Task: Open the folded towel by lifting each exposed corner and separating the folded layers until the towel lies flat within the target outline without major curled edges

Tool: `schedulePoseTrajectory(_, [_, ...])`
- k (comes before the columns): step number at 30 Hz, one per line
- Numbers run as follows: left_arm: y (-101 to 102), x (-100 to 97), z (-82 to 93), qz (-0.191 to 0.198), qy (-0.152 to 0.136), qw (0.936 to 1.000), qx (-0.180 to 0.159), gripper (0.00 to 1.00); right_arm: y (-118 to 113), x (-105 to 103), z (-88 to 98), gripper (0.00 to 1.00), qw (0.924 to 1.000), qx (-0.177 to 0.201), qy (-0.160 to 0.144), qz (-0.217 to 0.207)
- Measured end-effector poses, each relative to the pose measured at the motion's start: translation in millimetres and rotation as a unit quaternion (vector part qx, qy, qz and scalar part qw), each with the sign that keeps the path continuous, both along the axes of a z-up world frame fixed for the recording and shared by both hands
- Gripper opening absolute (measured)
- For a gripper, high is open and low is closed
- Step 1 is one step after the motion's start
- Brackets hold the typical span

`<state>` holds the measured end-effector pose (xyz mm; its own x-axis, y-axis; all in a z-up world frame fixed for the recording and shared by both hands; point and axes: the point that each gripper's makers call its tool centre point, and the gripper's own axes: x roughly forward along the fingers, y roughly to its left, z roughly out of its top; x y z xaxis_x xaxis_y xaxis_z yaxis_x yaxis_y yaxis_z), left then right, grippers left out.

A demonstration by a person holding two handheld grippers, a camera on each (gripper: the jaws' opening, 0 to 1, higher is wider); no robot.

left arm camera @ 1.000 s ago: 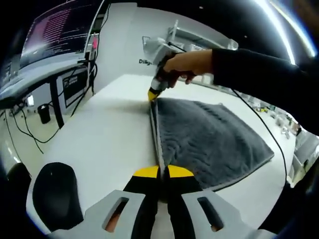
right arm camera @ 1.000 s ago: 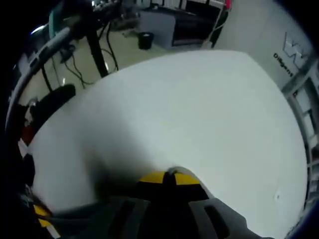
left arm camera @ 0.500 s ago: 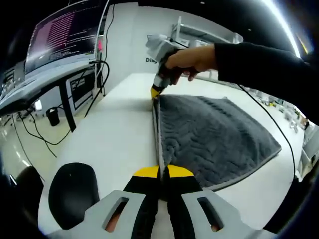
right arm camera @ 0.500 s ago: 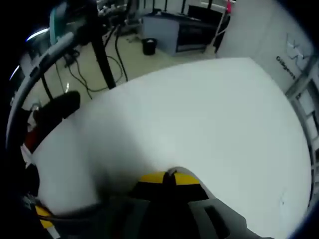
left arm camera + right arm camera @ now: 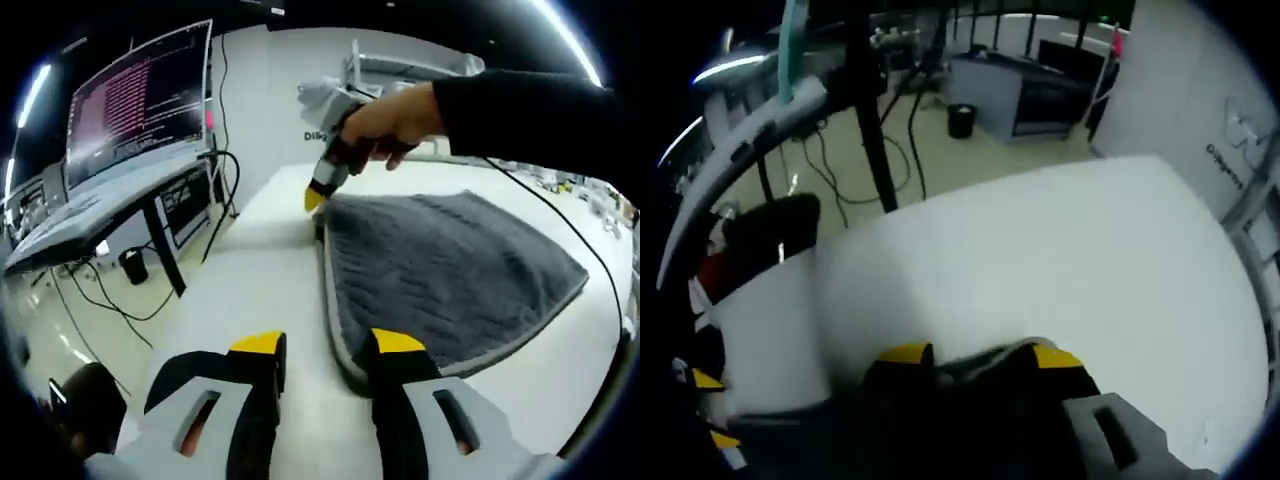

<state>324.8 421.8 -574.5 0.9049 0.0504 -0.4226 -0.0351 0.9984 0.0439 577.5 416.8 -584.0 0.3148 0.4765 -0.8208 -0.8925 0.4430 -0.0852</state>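
The left gripper (image 5: 322,352) is standing with its yellow-tipped jaws spread apart and holding nothing; the near corner of the grey towel (image 5: 450,270) is lying just beside the right-hand jaw, between the two tips and slightly ahead of them. Beyond these fingers the towel's pale-bound edge is running straight away to the right gripper (image 5: 322,190), which a hand (image 5: 395,120) is holding tip-down at the far corner. In the right gripper view that gripper (image 5: 970,356) is showing its jaws parted too, with a bit of grey cloth lying between them; whether the cloth is pinched or merely resting there I cannot tell.

The towel is lying spread on the white table (image 5: 250,280), to the right of the left fingers, its near edge humped up a little. To finish well, both tips probably need to be pressing and drawing that edge outward, low to the surface, so the hump flattens without dragging the whole cloth. No outline is visible on the table.

No containers are showing; a monitor (image 5: 135,95) is standing left of the fingers.
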Motion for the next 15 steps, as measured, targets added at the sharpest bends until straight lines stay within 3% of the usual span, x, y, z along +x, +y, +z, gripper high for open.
schedulePoseTrajectory(3, [1,-0.2,5.4,0.004,-0.011,0.9999,-0.006,0.46,3,-4,-1.9,0.59,0.9999,0.006,0.012,0.009])
schedulePoseTrajectory(6, [-4,0.0,1.2,-0.003,-0.007,0.9999,-0.014,0.44,12,-27,-7.3,0.74,0.9957,0.037,0.083,0.017])
schedulePoseTrajectory(11, [-11,0.8,-8.0,-0.012,0.007,0.9997,-0.018,0.37,10,-24,-2.4,0.72,0.9969,0.03,0.067,0.028])
schedulePoseTrajectory(14, [-13,1.8,-10.1,-0.018,0.012,0.9995,-0.021,0.35,13,-41,2.0,0.8,0.9905,0.05,0.122,0.038])
schedulePoseTrajectory(15, [-14,2.1,-11.0,-0.021,0.013,0.9994,-0.023,0.34,14,-44,3.6,0.85,0.9892,0.053,0.128,0.048])
